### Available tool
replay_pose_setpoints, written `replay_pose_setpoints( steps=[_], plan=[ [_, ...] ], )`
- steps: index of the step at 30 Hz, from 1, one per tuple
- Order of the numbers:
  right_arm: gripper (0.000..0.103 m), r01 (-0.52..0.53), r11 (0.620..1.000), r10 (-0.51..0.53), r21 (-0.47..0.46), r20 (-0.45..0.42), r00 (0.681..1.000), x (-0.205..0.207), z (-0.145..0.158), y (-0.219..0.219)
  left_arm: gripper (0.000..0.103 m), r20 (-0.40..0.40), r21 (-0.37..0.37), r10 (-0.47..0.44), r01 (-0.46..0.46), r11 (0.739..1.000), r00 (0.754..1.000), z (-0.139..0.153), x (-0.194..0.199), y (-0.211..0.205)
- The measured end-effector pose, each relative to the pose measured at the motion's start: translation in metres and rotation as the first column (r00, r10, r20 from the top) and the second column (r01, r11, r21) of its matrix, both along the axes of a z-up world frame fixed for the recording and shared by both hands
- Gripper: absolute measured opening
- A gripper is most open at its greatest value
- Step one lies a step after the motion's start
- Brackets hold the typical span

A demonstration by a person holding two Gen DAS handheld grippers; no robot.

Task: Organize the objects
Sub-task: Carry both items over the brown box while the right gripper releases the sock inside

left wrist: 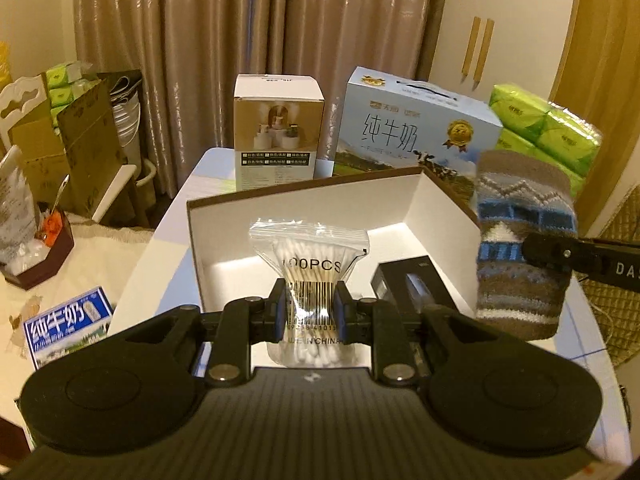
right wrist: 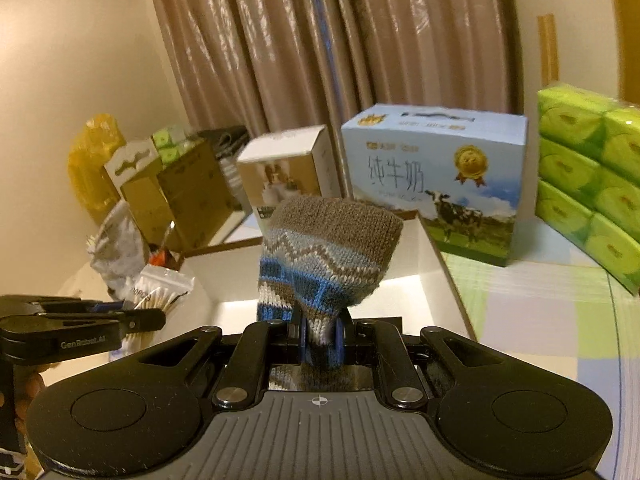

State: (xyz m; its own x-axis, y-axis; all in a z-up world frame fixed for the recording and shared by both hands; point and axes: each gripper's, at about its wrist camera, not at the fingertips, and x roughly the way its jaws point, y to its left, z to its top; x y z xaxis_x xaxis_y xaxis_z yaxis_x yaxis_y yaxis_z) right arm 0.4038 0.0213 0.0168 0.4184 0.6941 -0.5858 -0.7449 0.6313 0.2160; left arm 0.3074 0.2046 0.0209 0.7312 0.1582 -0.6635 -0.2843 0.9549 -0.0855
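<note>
My left gripper is shut on a clear zip bag of cotton swabs and holds it over the open white box. A small black box lies inside the white box at its right. My right gripper is shut on a knitted brown, blue and white sock, held up over the white box's right side. The sock and the right gripper's finger show at the right of the left wrist view. The left gripper with the swab bag shows at the left of the right wrist view.
Behind the white box stand a small product carton, a blue milk carton and green tissue packs. A checked cloth covers the table at right. Cardboard boxes and a small milk box lie at left.
</note>
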Motion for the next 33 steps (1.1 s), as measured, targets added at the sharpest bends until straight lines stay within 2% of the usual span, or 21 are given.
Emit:
replay_pose_setpoints(
  steps=[8,13,14,15,17,18,21,33],
  plan=[
    [0.01,-0.039,0.99,0.036,-0.134,-0.023,0.999,0.026,-0.038,0.053,0.019,-0.078,0.003,0.009,-0.009,1.0,0.997,-0.026,0.042,0.02],
    [0.011,-0.052,0.987,0.045,-0.151,-0.043,0.998,0.04,-0.055,0.074,0.019,-0.106,-0.015,0.013,-0.015,1.0,0.994,-0.039,0.058,0.029],
    [0.021,-0.057,0.987,0.052,-0.148,-0.042,0.998,0.041,-0.056,0.077,0.019,-0.11,-0.02,0.012,-0.014,1.0,0.994,-0.041,0.061,0.03],
    [0.042,-0.051,0.989,0.046,-0.14,-0.034,0.998,0.042,-0.057,0.079,0.019,-0.113,-0.025,0.011,-0.014,1.0,0.994,-0.043,0.063,0.031],
    [0.073,-0.042,0.993,0.041,-0.11,-0.015,0.999,0.043,-0.055,0.079,0.019,-0.12,-0.032,0.011,-0.015,0.999,0.993,-0.047,0.068,0.033],
    [0.073,-0.044,0.994,0.044,-0.095,-0.003,0.999,0.043,-0.053,0.079,0.019,-0.124,-0.034,0.011,-0.015,0.999,0.992,-0.049,0.07,0.034],
    [0.073,-0.045,0.991,0.046,-0.128,0.008,0.999,0.044,-0.055,0.08,0.019,-0.13,-0.037,0.005,-0.01,0.999,0.992,-0.053,0.075,0.035],
    [0.073,-0.01,0.988,0.002,-0.156,-0.049,0.999,0.053,-0.065,0.064,0.021,-0.155,-0.038,-0.011,0.005,0.999,0.988,-0.065,0.092,0.033]
  ],
)
